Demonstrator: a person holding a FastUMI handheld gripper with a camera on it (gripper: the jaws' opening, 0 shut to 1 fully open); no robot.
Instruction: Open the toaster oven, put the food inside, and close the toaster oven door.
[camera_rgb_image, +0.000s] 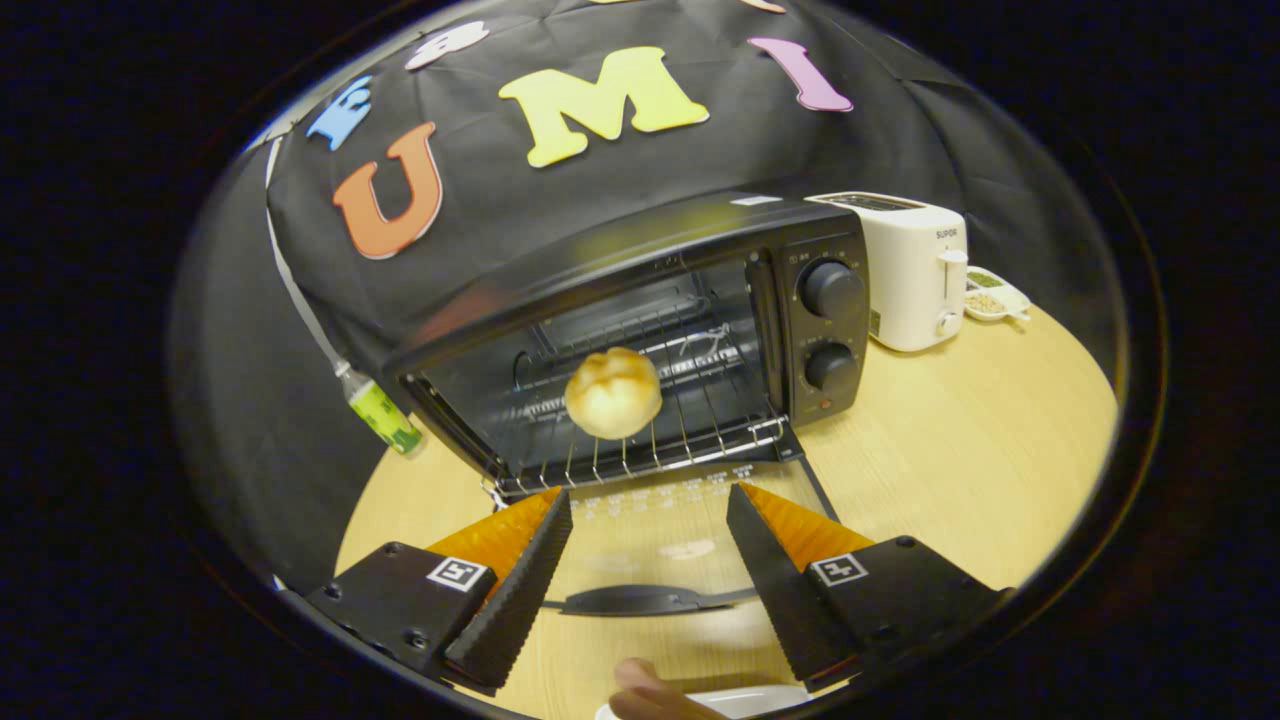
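Bun's in the oven, door down, gripper (648, 498) spread wide with nothing held
The round golden bread bun (613, 393) sits on the wire rack (700, 440) inside the black toaster oven (640, 340), just beyond the fingertips; the glass door (650, 540) lies flat open between the fingers, its dark handle (640, 600) nearest us. On the pale wooden counter (950, 450), a white pop-up toaster (905, 270) stands right of the oven, and a small green-labelled bottle (383, 411) left of it
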